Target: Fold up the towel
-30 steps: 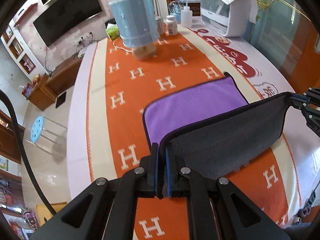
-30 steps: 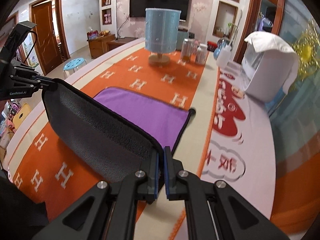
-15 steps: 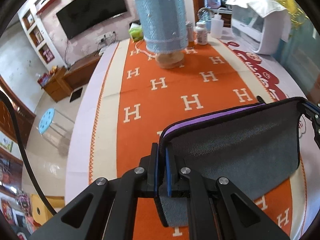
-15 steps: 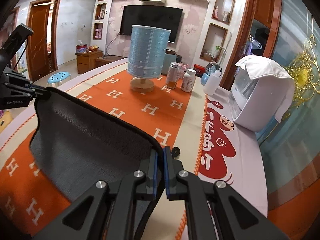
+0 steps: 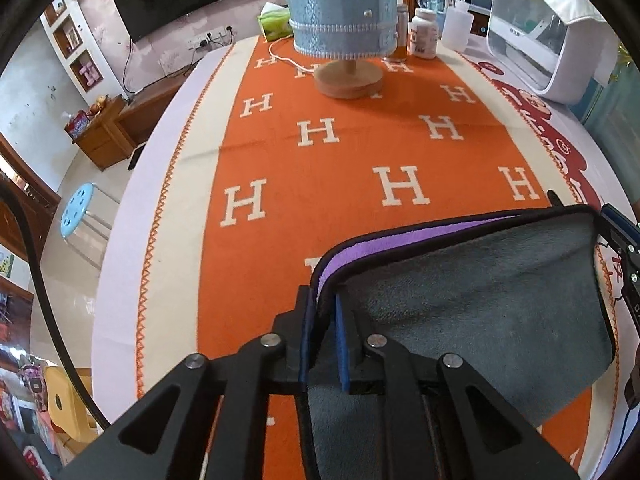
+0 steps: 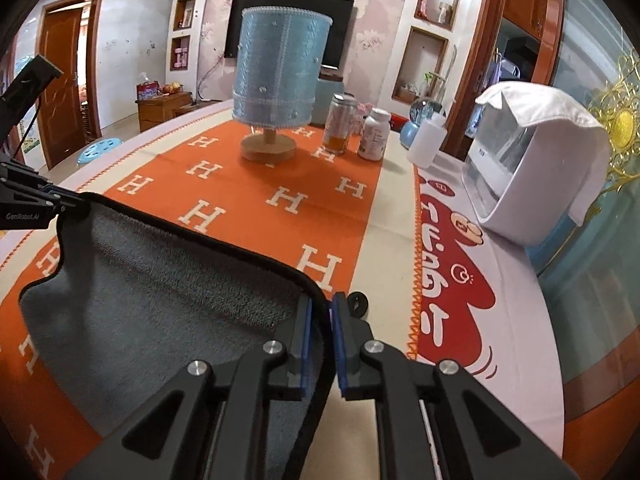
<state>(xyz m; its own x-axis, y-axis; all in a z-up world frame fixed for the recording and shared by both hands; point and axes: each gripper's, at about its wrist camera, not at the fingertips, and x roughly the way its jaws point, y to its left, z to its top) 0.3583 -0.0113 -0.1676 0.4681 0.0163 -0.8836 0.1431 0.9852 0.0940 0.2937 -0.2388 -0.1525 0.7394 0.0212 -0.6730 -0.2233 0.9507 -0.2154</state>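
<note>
The towel [image 5: 472,312] has a grey side up, a purple side and black edging, and it is folded over on itself on the orange H-patterned cloth. My left gripper [image 5: 325,320] is shut on its left corner. My right gripper [image 6: 320,324] is shut on its right corner, and the grey face [image 6: 160,304] spreads to the left of it. A thin purple strip of the lower layer [image 5: 408,240] shows beyond the folded edge. Each gripper's tip shows at the edge of the other's view, the right one [image 5: 618,228] and the left one [image 6: 48,196].
A blue-shaded lamp on a wooden base [image 5: 348,76] stands further along the table, also seen in the right wrist view [image 6: 276,80]. Bottles and jars [image 6: 356,132] stand beside it. A white appliance [image 6: 528,164] sits at the far right. A blue stool [image 5: 78,208] stands off the table's left side.
Both grippers have carried the towel's near edge forward over the purple layer, towards the lamp. The purple face has shrunk from a wide panel to a thin strip.
</note>
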